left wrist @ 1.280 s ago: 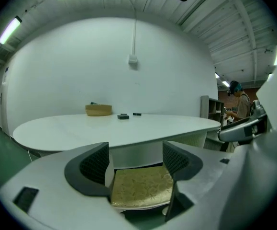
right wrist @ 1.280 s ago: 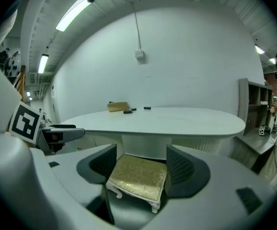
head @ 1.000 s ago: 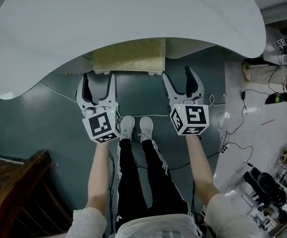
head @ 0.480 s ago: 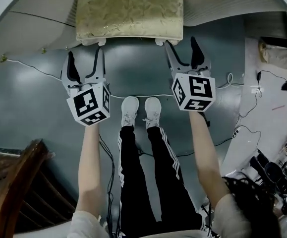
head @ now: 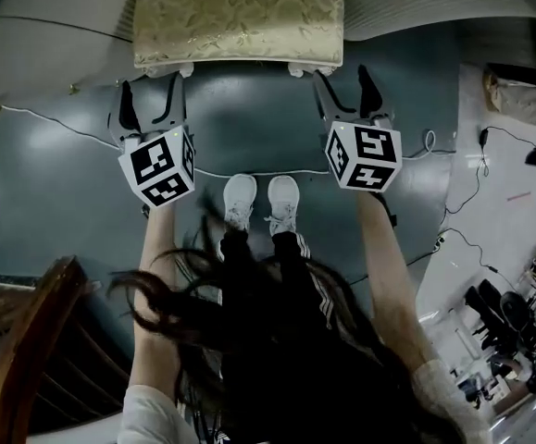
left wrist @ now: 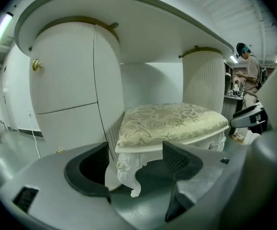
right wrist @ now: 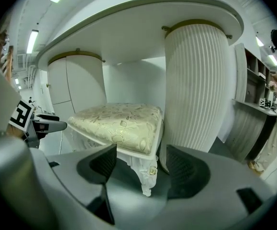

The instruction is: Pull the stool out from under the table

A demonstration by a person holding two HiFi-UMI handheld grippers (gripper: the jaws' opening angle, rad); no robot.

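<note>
The stool (head: 240, 17) has a gold floral cushion and white carved legs, and stands tucked under the white table (head: 55, 7). In the head view my left gripper (head: 149, 100) is open just short of the stool's front left corner. My right gripper (head: 346, 89) is open at the front right corner. The left gripper view shows the stool (left wrist: 171, 123) with its front leg (left wrist: 126, 169) lined up between the open jaws of my left gripper (left wrist: 136, 164), a little beyond them. In the right gripper view the other front leg (right wrist: 148, 174) stands likewise ahead of my right gripper (right wrist: 140, 164). Neither gripper holds anything.
The table's ribbed pedestal (right wrist: 198, 90) stands close to the right of the stool, and a cabinet pedestal (left wrist: 71, 90) to its left. A wooden chair (head: 27, 340) is at the lower left. Cables (head: 453, 239) lie on the floor. A person (left wrist: 250, 75) stands far behind.
The head view has dropped lower and hair now hangs into it. More of the stool shows, and both open grippers have come closer to its front corners.
</note>
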